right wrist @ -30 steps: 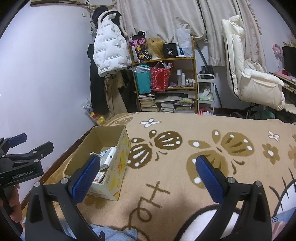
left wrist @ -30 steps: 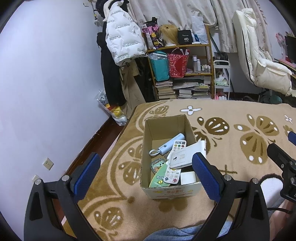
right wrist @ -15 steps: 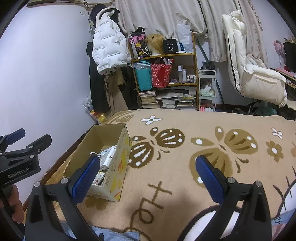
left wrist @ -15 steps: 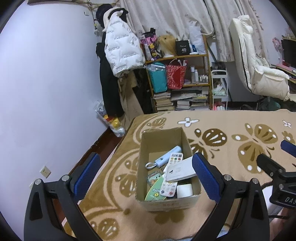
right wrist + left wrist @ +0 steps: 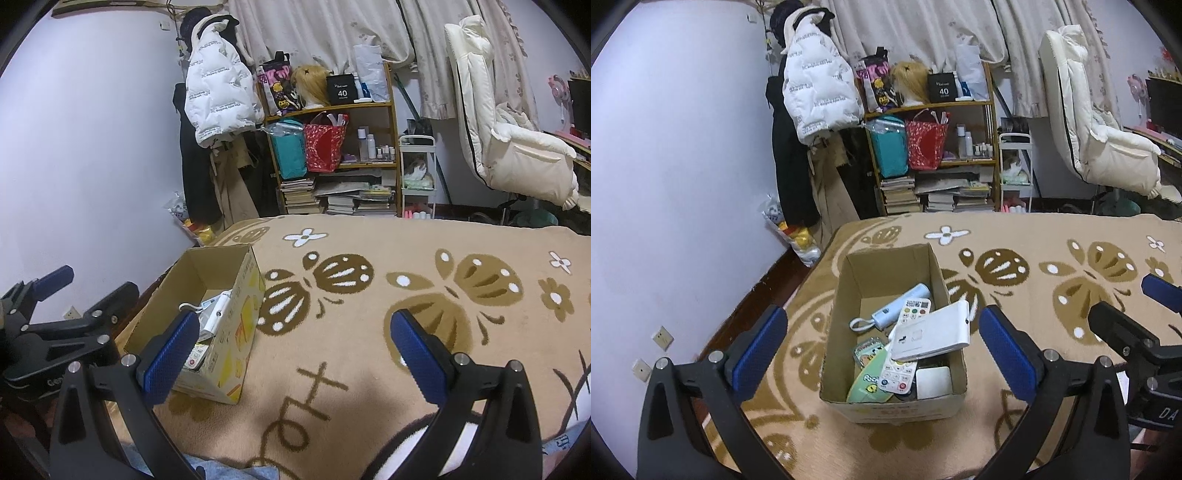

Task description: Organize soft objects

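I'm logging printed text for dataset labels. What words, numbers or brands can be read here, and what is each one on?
"40": black box on the top of the shelf; the small line above it is unreadable.
"DA": cut-off letters on the right gripper.
White puffer jacket: repeated print, too small to read.
Cardboard box front, remotes and green pack: blurred.

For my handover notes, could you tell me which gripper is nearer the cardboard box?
Left. The left gripper hangs open directly above the cardboard box; the right gripper is open beside it, over the blanket.
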Tool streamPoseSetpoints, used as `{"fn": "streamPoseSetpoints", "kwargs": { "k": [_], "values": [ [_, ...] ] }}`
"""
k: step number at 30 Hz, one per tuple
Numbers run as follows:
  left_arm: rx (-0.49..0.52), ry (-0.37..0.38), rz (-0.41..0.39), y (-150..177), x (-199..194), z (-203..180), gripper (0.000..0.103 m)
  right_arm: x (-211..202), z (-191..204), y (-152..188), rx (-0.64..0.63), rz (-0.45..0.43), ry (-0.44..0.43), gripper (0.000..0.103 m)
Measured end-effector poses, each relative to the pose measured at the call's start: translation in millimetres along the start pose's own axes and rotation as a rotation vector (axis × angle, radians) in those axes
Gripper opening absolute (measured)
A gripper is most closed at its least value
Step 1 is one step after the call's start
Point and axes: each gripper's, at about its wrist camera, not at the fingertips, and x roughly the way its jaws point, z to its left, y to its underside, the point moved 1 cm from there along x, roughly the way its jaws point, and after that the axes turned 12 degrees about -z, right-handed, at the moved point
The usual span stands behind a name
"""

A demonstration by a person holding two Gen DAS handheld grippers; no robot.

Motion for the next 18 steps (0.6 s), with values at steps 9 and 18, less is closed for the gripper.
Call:
{"fn": "streamPoseSetpoints", "kwargs": {
  "k": [9,18],
  "values": [
    [0.006,-0.029,0.068,14.4,19.2,2.2,0.103,16.4,-8.2,11.7,0.031,0.022,0.011,0.103],
    [0.027,-0.019,0.133,27.1,33.4,-1.4,0.103,31.7,-12.5,22.3,0.039,0.056,0.029,0.103]
  ]
}}
